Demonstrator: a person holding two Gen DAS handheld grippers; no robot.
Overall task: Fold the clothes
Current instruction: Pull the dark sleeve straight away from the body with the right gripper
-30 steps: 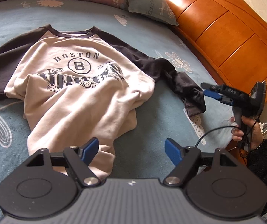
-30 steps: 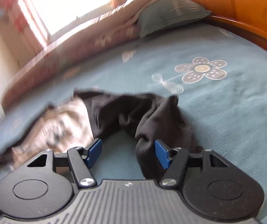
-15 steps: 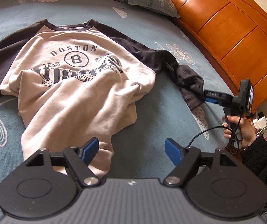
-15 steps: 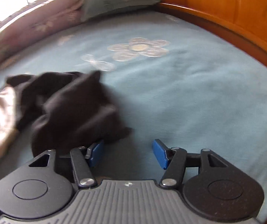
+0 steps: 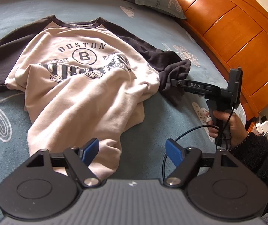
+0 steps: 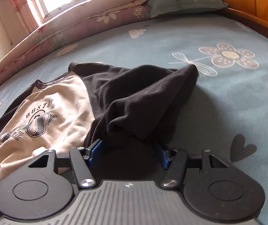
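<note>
The sweatshirt (image 5: 81, 86) sprawls face-up on the bed (image 5: 171, 131), soft and floppy, so my unclenched right hand-held gripper (image 6: 128, 155) straddles its dark sleeve cuff (image 6: 134, 112), seemingly ungripped, while my left hand-held gripper (image 5: 133, 150) hovers released by the hem.

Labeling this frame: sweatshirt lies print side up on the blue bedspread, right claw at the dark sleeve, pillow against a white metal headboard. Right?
One slip: the headboard is orange-brown wood, not white metal, as the left wrist view shows. The rest holds: the sweatshirt lies print side up on the blue bedspread, the right claw is at the dark sleeve, and the pillow sits against the headboard.
</note>
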